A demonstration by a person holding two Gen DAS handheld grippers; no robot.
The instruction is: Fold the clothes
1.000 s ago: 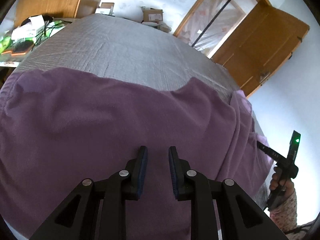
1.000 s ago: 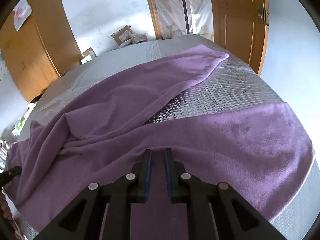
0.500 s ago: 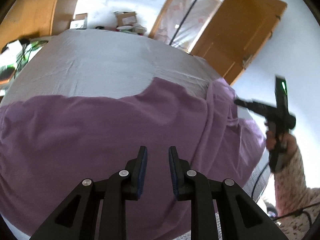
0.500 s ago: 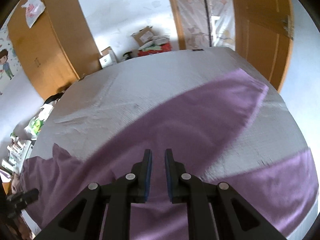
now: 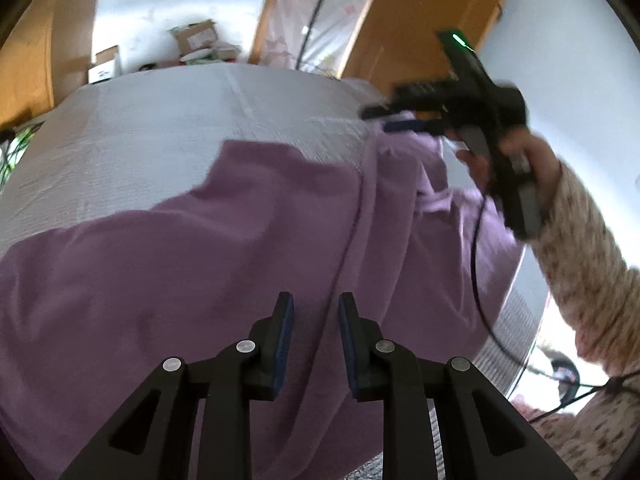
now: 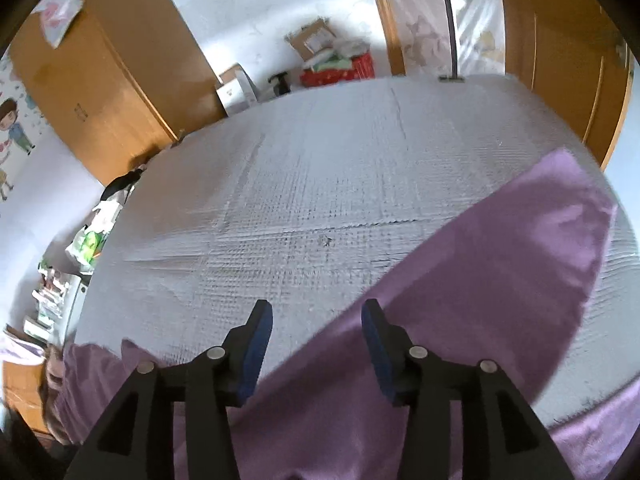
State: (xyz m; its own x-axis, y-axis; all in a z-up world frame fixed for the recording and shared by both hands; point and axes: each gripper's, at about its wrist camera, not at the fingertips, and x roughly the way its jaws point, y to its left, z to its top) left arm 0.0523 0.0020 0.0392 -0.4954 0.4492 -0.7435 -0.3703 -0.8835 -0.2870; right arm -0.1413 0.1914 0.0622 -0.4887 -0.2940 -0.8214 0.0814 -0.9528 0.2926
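Light: bright, diffuse daylight; white walls near blown out.
Shadows: soft and faint.
Blur: motion smear on right hand-held gripper [image 5: 394, 120] and sleeve [image 5: 580, 248]; purple garment [image 6: 500, 264] edges soft.
Sharpest: near fingers [image 5: 282, 344].
Distortion: strong fisheye bowing, dark corner vignette.
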